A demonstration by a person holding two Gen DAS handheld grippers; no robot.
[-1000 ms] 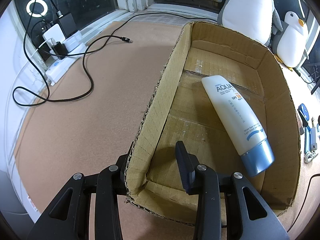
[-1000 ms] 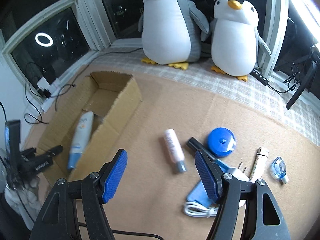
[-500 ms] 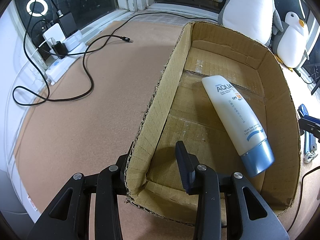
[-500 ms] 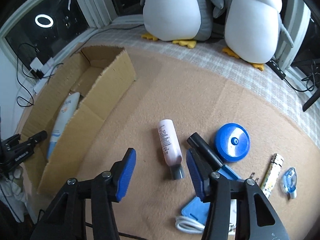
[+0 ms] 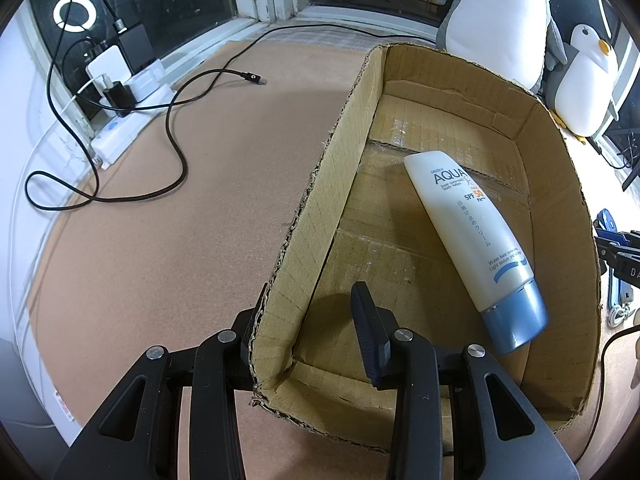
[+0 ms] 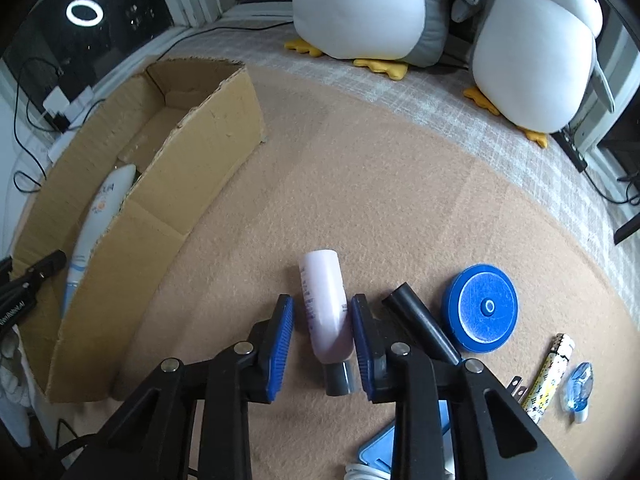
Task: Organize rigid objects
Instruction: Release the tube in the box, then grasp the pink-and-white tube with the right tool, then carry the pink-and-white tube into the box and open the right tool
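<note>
Your right gripper point(image 6: 322, 344) straddles the pink bottle point(image 6: 326, 308), and its jaws have just been closing; the right pad sits against the bottle's side while a sliver of carpet shows by the left pad, so nothing is clamped yet. That bottle lies flat on the carpet point(image 6: 380, 184), grey cap toward you. Just right of your right finger lies a black tube point(image 6: 420, 320), angled and close enough to crowd that finger. Beyond it sit a blue disc point(image 6: 482, 308), a patterned stick point(image 6: 554, 370) and a small clear-blue piece point(image 6: 578, 386); a blue plug with white cord point(image 6: 380, 458) shows partly under the gripper (mostly hidden). Further back, two plush penguins point(image 6: 536, 52) stand by the window.

Your left gripper point(image 5: 312, 340) is clamped on the box point(image 5: 320, 216), one finger outside the near left wall, one inside. In the box lies a sunscreen tube point(image 5: 472, 240), blue cap toward the near right corner, slanted across the floor. Left of the box, a black cable point(image 5: 176, 152) loops over the carpet to a power strip point(image 5: 128, 120) at the window.

Both grippers point steeply down.
</note>
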